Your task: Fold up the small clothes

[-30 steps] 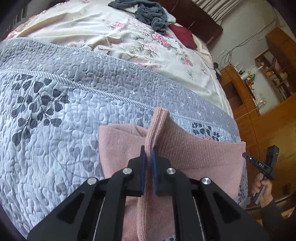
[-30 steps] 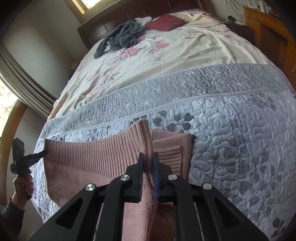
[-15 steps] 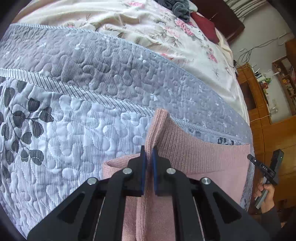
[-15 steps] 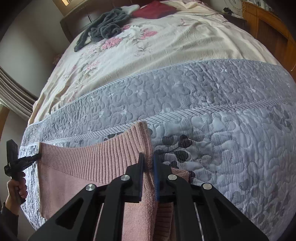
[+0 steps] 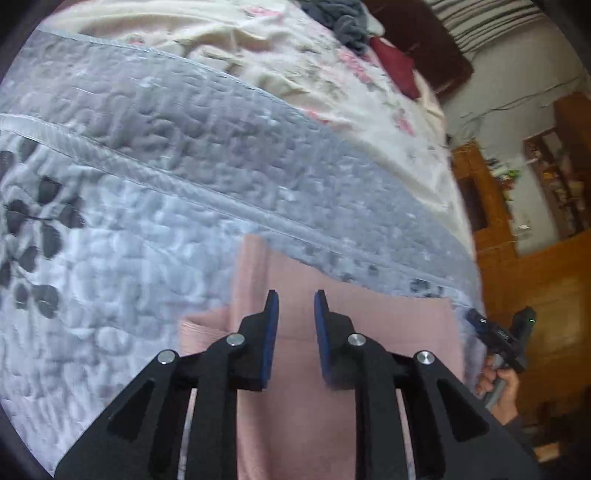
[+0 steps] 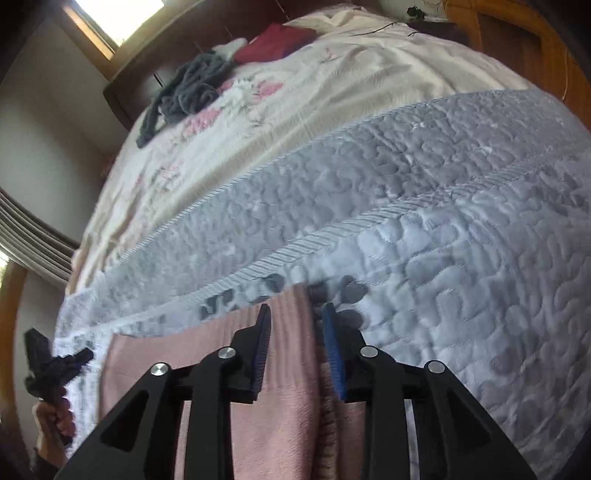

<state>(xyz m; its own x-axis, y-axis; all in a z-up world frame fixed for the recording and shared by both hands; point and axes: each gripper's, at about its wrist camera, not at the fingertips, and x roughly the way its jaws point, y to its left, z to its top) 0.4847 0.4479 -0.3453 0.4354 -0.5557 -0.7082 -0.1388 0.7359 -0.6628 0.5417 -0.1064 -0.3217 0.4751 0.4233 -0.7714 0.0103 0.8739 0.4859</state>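
Note:
A pink knit garment lies flat on the grey quilted bedspread, folded over itself. My left gripper stands open over its left corner, with nothing between the blue pads. In the right wrist view the same pink garment lies under my right gripper, which is open above the ribbed right edge. The right gripper also shows at the far right of the left wrist view, held by a hand. The left gripper appears at the left edge of the right wrist view.
Beyond the quilt lies a cream floral sheet with a dark grey garment and a dark red item near the headboard. Wooden furniture stands beside the bed. A window is behind the headboard.
Both grippers carried the garment's ribbed edge forward across the quilt, then opened and let it go. The cloth now lies flat instead of standing pinched between the pads.

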